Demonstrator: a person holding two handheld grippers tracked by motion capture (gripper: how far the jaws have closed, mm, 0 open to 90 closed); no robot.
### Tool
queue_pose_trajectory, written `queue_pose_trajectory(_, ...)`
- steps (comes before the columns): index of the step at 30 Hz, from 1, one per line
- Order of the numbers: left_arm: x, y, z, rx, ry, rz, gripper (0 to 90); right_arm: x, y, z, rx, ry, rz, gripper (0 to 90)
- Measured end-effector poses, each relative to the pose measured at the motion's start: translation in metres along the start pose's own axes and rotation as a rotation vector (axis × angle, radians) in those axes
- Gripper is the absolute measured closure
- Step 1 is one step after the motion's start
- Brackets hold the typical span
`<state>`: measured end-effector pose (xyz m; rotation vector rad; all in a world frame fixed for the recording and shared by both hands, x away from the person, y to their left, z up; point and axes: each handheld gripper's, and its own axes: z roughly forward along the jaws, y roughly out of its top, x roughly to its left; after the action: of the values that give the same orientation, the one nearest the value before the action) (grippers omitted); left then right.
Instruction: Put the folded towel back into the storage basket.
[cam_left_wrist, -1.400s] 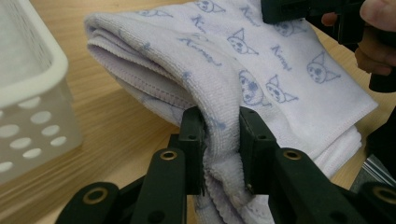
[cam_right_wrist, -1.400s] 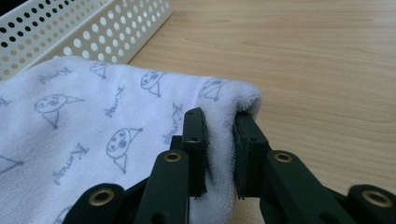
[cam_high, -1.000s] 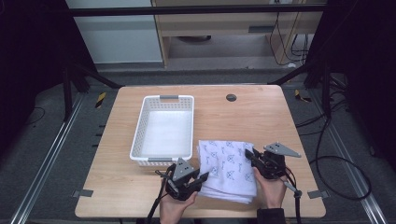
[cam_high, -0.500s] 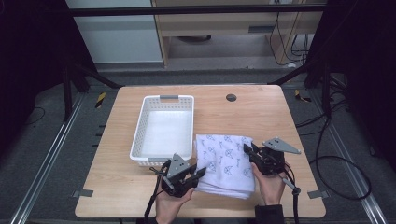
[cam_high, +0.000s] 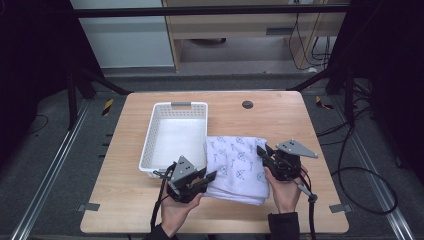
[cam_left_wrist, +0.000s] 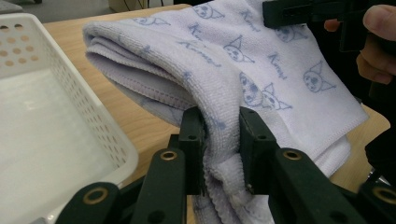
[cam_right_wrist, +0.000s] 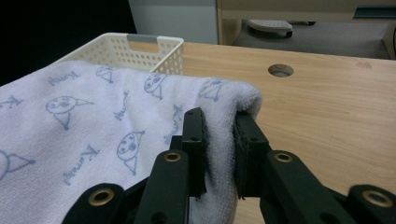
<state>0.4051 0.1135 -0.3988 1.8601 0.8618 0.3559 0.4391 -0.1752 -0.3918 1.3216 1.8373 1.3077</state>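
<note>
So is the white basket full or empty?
Empty. The white basket shows only its bare white floor in the high view, and the folded towel is outside it, pinched by the left gripper and right gripper.

We are seeing the towel (cam_high: 235, 162) lying on the table (cam_high: 280, 120), just at 3 o'clock of the basket (cam_high: 175, 137). The hole (cam_high: 247, 104) is sitting at 12 o'clock of the towel.

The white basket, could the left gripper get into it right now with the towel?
Probably yes: the left gripper, shut on the towel, sits beside the basket, which is open-topped. The right gripper holds the towel too, so both must move together.
</note>
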Motion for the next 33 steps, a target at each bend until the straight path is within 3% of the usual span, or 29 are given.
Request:
queue_pose_trajectory(6, 0.008, 0.005, -0.005, -0.021, 0.001, 0.006, 72.5, 0.005, 0.009, 0.002, -0.017, -0.008, -0.012, 77.1)
queue_pose_trajectory(11, 0.013, 0.010, -0.013, -0.051, 0.009, -0.004, 72.5, 0.009, 0.019, 0.004, -0.035, 0.016, -0.003, 77.1)
queue_pose_trajectory(21, 0.028, 0.020, -0.030, -0.106, 0.028, -0.028, 72.5, 0.026, 0.045, 0.009, -0.064, 0.020, -0.046, 77.1)
queue_pose_trajectory(33, 0.052, 0.026, -0.044, -0.129, 0.092, -0.060, 72.5, 0.049, 0.070, 0.035, -0.085, 0.045, -0.074, 77.1)
